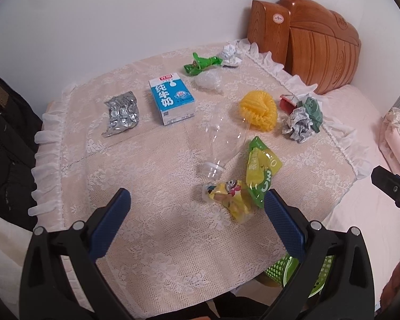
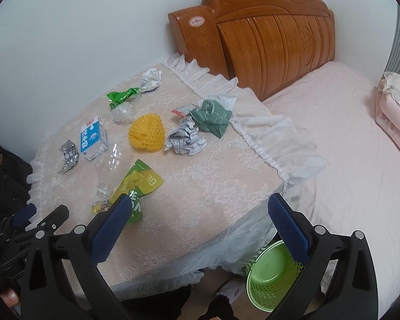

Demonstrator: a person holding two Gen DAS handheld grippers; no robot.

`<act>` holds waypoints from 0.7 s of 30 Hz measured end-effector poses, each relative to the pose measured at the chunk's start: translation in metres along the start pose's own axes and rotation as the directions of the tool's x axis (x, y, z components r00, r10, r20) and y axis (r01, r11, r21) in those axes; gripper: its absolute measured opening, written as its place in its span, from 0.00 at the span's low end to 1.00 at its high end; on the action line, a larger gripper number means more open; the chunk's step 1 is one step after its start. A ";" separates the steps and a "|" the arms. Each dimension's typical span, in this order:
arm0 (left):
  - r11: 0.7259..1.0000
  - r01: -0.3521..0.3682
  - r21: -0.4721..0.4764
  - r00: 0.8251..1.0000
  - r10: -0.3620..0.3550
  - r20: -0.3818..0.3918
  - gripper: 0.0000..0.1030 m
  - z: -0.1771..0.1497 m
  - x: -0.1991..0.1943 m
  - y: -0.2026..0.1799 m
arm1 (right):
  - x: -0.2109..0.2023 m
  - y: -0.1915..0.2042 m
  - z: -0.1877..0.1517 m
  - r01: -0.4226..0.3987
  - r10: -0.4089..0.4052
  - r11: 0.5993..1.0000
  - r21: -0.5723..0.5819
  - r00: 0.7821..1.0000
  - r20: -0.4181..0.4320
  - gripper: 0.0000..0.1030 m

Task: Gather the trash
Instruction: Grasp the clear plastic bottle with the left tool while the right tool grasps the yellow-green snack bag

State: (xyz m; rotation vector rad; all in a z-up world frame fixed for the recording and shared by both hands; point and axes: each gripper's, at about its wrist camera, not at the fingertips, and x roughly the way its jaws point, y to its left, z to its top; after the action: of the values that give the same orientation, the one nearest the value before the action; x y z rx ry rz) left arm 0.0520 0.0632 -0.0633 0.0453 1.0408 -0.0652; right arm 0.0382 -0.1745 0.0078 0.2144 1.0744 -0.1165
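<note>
Trash lies on a lace-covered table: a clear plastic bottle, a green-yellow wrapper, a yellow cartoon wrapper, a blue milk carton, a foil blister pack, a yellow foam net and crumpled paper. My left gripper is open and empty, just short of the cartoon wrapper. My right gripper is open and empty over the table's near corner. A green mesh bin stands on the floor below.
A green twisted wrapper, clear plastic, white crumpled paper and a dark green wrapper lie at the far side. A wooden headboard and pink bed are to the right. Dark clothing hangs left.
</note>
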 end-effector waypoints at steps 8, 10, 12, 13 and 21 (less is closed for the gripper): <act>0.974 0.067 0.215 0.996 -0.052 -0.073 0.93 0.030 0.061 -0.023 | 0.032 -0.020 -0.027 0.068 -0.057 0.992 0.111 0.994 -0.097 0.98; 0.968 0.090 0.235 0.993 -0.067 -0.102 0.93 0.046 0.080 -0.029 | 0.034 -0.019 -0.033 0.085 -0.072 0.989 0.123 0.992 -0.107 0.98; 0.963 0.124 0.239 0.986 -0.092 -0.141 0.93 0.059 0.098 -0.034 | 0.036 -0.016 -0.037 0.101 -0.086 0.986 0.129 0.990 -0.116 0.98; 0.960 0.144 0.242 0.981 -0.107 -0.160 0.93 0.065 0.106 -0.037 | 0.038 -0.014 -0.039 0.106 -0.090 0.985 0.134 0.989 -0.121 0.98; 0.932 0.259 0.255 0.951 -0.199 -0.238 0.60 0.079 0.139 -0.041 | 0.052 0.022 -0.052 0.091 -0.066 0.985 0.149 0.984 -0.168 0.98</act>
State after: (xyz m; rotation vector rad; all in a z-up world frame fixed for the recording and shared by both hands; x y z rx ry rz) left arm 0.1874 0.0119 -0.1439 0.1939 1.2374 -0.4326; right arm 0.0221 -0.1406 -0.0589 0.3272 1.2379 -0.2587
